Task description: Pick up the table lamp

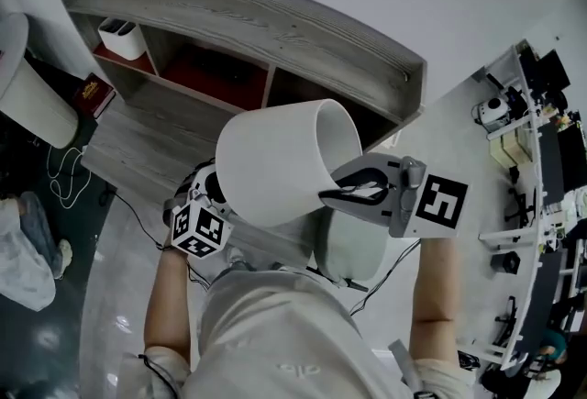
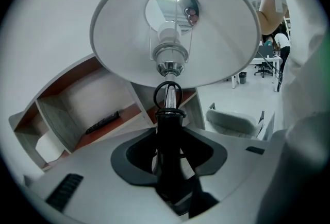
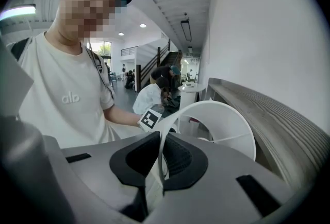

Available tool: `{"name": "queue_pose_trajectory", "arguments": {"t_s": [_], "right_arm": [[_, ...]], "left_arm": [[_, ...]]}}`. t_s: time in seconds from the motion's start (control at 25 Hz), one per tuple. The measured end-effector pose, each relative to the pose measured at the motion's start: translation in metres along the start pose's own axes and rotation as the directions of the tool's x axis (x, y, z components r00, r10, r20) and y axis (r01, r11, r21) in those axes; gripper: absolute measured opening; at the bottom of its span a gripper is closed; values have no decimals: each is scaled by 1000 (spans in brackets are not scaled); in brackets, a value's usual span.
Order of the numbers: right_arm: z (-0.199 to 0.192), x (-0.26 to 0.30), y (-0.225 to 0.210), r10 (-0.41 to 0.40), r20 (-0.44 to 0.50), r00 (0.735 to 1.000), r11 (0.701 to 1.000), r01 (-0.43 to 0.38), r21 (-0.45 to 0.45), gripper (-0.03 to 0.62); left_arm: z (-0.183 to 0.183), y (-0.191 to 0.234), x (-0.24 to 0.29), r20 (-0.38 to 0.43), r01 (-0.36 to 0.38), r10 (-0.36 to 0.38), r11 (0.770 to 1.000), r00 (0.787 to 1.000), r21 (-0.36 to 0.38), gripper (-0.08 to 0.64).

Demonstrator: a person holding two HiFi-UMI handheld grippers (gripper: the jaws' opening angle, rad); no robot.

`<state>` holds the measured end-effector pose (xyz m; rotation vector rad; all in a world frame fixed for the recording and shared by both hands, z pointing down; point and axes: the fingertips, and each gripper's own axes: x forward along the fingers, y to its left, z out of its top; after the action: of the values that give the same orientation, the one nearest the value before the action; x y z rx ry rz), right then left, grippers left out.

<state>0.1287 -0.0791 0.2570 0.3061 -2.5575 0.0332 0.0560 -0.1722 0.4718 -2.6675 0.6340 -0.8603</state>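
While the left gripper (image 2: 167, 153) has its jaws clamped on the dark stem (image 2: 167, 125) of the table lamp (image 1: 275, 159), just under the bulb (image 2: 167, 37) and the white shade (image 2: 175, 27), the right gripper (image 3: 159, 161) has its jaws pressed together on the shade's thin rim. Both hold the lamp tilted in the air in front of the person's chest, its open end turned toward the grey shelf unit (image 1: 257, 16). A white bin (image 1: 124, 39) stands in the shelf's leftmost compartment. A dark flat bar (image 2: 102, 121) lies in another, though I cannot tell which. The shade's far rim sits close to the shelf's front edge, and contact cannot be judged. Bare floor (image 1: 119, 296) with a cable (image 1: 69, 172) opens to the left, and desks (image 1: 523, 159) crowd the right.
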Motion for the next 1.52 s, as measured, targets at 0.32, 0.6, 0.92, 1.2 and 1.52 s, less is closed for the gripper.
{"name": "queue_pose_trajectory", "arguments": {"t_s": [0.32, 0.6, 0.92, 1.2, 1.52], "right_arm": [[0, -6, 10, -26, 33, 999, 1000, 26, -2, 46], [0, -12, 14, -37, 49, 998, 999, 37, -1, 44], [-3, -13, 21, -45, 36, 998, 999, 46, -14, 43], [-4, -12, 25, -32, 36, 999, 999, 33, -28, 43], [-6, -6, 31, -18, 23, 1000, 1000, 18, -22, 43]], "left_arm": [[7, 3, -3, -32, 11, -9, 998, 999, 64, 161], [14, 5, -1, -27, 19, -16, 996, 1000, 90, 161], [16, 2, 1, -28, 19, -16, 995, 999, 100, 161], [16, 0, -1, -23, 8, -5, 995, 1000, 104, 161], [9, -5, -5, -33, 9, -6, 996, 999, 94, 161]]}}
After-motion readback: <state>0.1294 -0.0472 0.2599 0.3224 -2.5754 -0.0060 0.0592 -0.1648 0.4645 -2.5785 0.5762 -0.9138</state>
